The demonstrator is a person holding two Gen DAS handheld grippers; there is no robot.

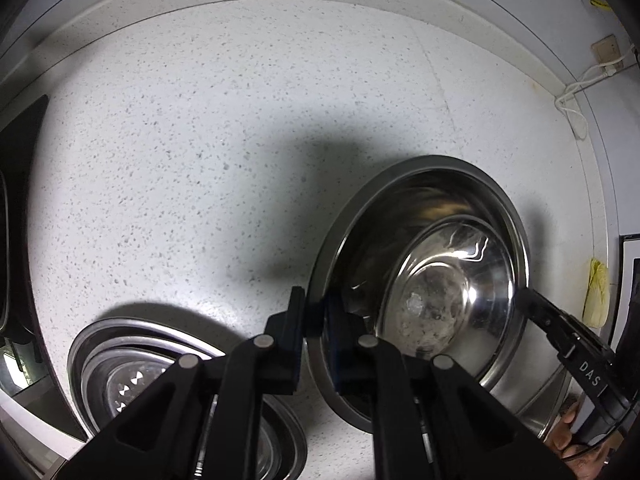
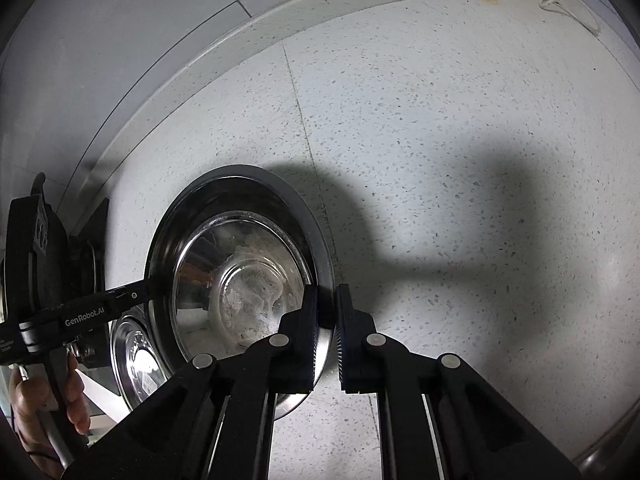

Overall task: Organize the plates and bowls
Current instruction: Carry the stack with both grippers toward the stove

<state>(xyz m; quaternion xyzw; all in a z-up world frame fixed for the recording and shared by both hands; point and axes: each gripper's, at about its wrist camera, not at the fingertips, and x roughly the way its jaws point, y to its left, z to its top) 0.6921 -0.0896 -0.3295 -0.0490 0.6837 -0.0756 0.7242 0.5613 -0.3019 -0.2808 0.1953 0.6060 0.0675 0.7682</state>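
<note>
At the left, near the table's (image 1: 200,120) front edge, a steel plate stack (image 1: 132,364) lies flat: two nested rims are countable in the left wrist view, the upper one embossed; more beneath cannot be ruled out. It rests free of either tool, and is judged to be the likely gathering point for the steel ware. To its right, a large steel bowl (image 1: 400,200) is held between both tools, with a smaller steel bowl (image 1: 444,292) nested inside it, so two bowls are counted. The left gripper (image 1: 316,320) has its fingers nearly closed, pinching the large bowl's near rim, one finger outside and one inside. The right gripper (image 2: 326,320) is likewise nearly closed on the opposite rim. Opposed grips of this kind are judged to steady a wide, slippery load and keep the inner bowl from sliding. Whether the large bowl touches the table or is lifted clear cannot be told. At the table's right edge a yellow cloth (image 1: 598,292) lies, and a white cable (image 1: 576,92) runs down from the wall at the right rear corner.
</note>
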